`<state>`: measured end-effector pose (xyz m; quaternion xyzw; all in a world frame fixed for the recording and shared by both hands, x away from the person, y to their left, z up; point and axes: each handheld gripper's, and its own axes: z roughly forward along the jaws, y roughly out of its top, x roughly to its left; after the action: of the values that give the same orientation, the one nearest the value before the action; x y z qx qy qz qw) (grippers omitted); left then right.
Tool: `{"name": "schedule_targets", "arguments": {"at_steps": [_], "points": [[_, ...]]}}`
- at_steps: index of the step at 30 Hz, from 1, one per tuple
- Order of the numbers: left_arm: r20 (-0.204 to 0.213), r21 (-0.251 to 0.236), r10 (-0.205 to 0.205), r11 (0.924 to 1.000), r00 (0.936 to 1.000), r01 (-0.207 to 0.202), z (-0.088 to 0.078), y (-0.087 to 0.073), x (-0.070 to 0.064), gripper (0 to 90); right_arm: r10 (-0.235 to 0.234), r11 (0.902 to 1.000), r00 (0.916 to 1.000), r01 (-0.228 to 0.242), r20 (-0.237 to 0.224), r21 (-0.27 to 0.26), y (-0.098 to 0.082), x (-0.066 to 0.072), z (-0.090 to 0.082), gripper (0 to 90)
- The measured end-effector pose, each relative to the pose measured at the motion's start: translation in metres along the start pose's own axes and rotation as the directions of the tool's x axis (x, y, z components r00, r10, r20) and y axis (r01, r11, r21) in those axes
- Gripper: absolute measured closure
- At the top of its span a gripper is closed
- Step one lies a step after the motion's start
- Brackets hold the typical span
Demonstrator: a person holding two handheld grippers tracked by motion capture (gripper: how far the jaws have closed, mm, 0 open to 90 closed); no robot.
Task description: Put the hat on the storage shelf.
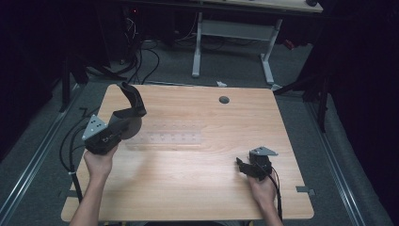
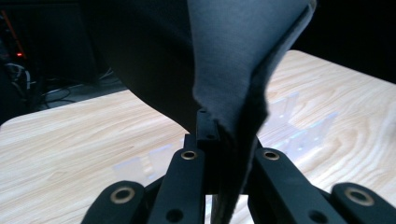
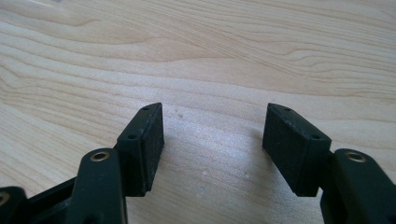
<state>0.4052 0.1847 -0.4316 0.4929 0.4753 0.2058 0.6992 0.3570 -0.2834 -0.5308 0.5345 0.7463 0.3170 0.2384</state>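
**Dark cloth lifted over the clear rack**

A dark grey cloth [image 2: 243,60] is clamped between the closed jaws of the left gripper [image 1: 123,123] and hangs raised above the wooden table's [image 1: 197,188] left half, just beside a clear plastic rack [image 1: 164,137]. The right gripper [image 3: 212,140] rests low near the table's right edge, jaws apart and empty. The cloth is best kept pinched firmly and carried level, so that the rack is not dragged.
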Motion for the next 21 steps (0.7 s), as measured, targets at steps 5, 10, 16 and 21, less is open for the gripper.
{"name": "schedule_targets", "arguments": {"at_steps": [5,10,16,21], "points": [[-0.024,-0.009,0.004,0.9999,0.9997,-0.004,0.003,0.0,0.007,86.5,0.0,1.0,1.0,0.0,0.0,0.0,0.0,0.0,0.0,38.8],[-0.053,-0.008,0.014,0.9999,0.9985,-0.015,0.007,-0.001,0.013,86.5,0.0,1.0,1.0,0.0,0.0,0.0,0.0,0.0,0.0,38.8],[-0.084,0.008,0.039,0.9992,0.9957,-0.039,0.012,-0.006,0.019,86.5,0.0,1.0,1.0,0.0,0.0,0.0,0.0,0.0,0.0,38.8],[-0.093,0.003,0.026,0.9997,0.9953,-0.026,0.015,-0.006,0.022,86.4,0.0,1.0,1.0,0.0,0.0,0.0,0.0,0.0,0.0,38.7]]}}
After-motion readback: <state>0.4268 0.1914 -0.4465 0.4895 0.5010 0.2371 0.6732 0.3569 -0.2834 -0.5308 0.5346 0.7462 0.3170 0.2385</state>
